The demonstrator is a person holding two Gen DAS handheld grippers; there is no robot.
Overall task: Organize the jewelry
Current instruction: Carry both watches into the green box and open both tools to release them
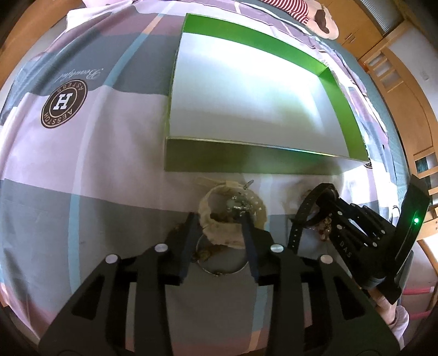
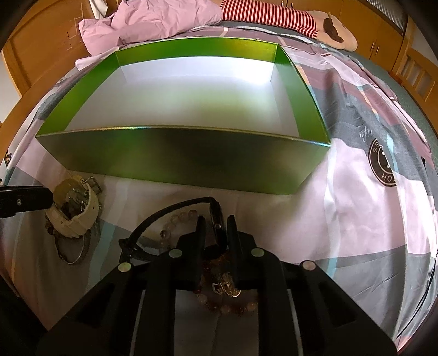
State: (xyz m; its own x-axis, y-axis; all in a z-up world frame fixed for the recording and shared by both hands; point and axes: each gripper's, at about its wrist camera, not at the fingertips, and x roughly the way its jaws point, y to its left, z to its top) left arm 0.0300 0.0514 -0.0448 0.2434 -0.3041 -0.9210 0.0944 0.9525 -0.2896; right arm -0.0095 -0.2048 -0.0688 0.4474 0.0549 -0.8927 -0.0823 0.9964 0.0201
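Part of the thin metal ring [image 1: 223, 269] is hidden under the cream watch [image 1: 232, 216] and behind the left gripper [image 1: 219, 219], and it cannot be told if the watch is gripped. The face of the black watch [image 2: 217, 219] is covered by the right gripper [image 2: 216, 223], and the bead bracelets [image 2: 232, 304] are half hidden under it. The striped toy [image 2: 287, 19] is cut off by the top edge, and the brown round logo [image 2: 383, 164] is too bent to be read

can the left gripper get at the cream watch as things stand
Probably yes: the left gripper already has its open fingers on either side of the cream watch, with nothing between them. The right gripper is busy on the black watch.
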